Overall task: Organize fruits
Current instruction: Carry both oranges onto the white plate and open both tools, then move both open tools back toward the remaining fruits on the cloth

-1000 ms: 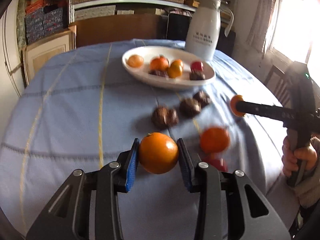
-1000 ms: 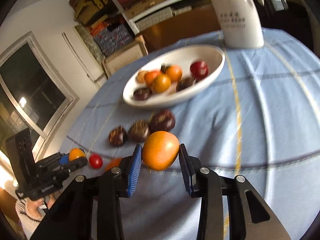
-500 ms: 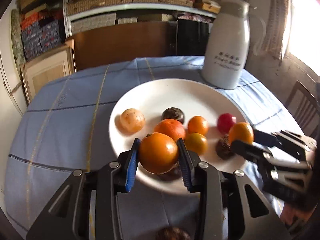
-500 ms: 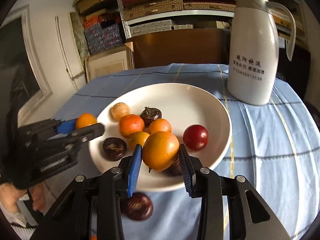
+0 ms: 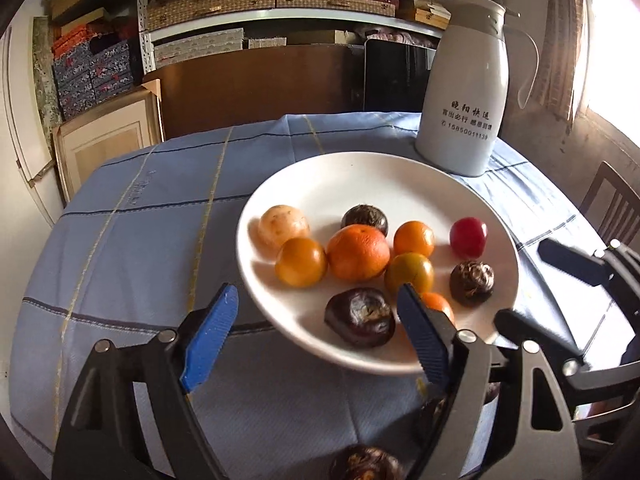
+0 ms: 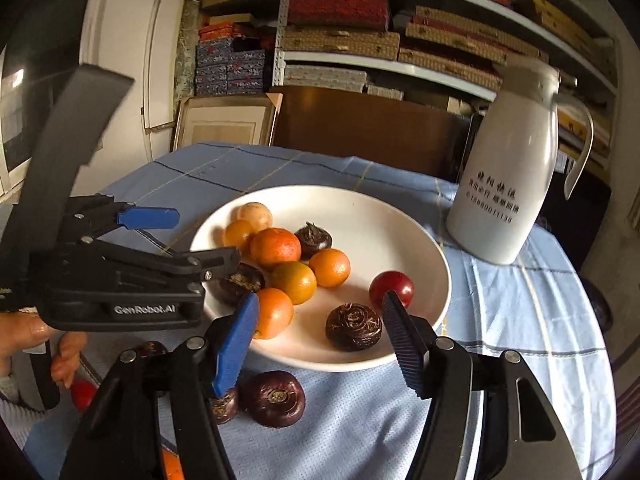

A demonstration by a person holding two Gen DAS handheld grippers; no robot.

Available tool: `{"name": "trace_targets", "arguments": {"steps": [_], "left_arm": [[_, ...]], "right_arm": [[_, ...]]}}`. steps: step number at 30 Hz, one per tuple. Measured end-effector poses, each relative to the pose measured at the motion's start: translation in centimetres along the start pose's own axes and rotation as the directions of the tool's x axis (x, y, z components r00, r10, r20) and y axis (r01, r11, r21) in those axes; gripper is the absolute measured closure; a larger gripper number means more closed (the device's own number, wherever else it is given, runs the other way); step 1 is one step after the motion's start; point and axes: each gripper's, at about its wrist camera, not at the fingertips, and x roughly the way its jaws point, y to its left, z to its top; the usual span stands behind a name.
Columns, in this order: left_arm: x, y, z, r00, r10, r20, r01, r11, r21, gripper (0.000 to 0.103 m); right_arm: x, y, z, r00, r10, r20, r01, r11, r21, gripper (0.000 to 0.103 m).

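Observation:
A white plate (image 5: 360, 176) (image 6: 372, 216) on the blue tablecloth holds several oranges, dark chestnut-like fruits and a red fruit (image 5: 468, 237). My left gripper (image 5: 317, 292) (image 6: 208, 236) hangs over the plate's near rim, its jaws opening with nothing between them. An orange (image 5: 301, 261) lies on the plate just beyond it. My right gripper (image 6: 320, 300) (image 5: 520, 280) is also opening over the near rim. Another orange (image 6: 274, 312) rests on the plate beside its blue pad, free of the pads. A dark fruit (image 6: 353, 326) sits between its fingers, untouched.
A white jug (image 5: 464, 96) (image 6: 508, 172) stands just behind the plate. Dark fruits (image 6: 274, 398) and a small red one (image 6: 82, 394) lie on the cloth in front of the plate. A person's hand (image 6: 24, 336) grips the left tool. A chair (image 5: 612, 200) stands at the right.
Both grippers carried an orange over to the plate, then opened. Each orange now lies on the plate.

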Motion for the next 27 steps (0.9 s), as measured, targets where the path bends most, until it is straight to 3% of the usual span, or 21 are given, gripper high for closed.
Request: {"name": "trace_targets", "arguments": {"steps": [20, 27], "left_arm": [[-2.9, 1.1, -2.5, 0.999, 0.032, 0.006, -0.032, 0.999, -0.008, 0.022], [-4.0, 1.2, -3.8, 0.999, 0.048, 0.008, -0.048, 0.999, -0.007, 0.017]], "right_arm": [[-1.8, 0.6, 0.0, 0.999, -0.035, 0.035, 0.036, 0.999, -0.017, 0.038], [-2.5, 0.9, -0.1, 0.998, -0.034, 0.044, 0.035, 0.999, -0.021, 0.038]]}}
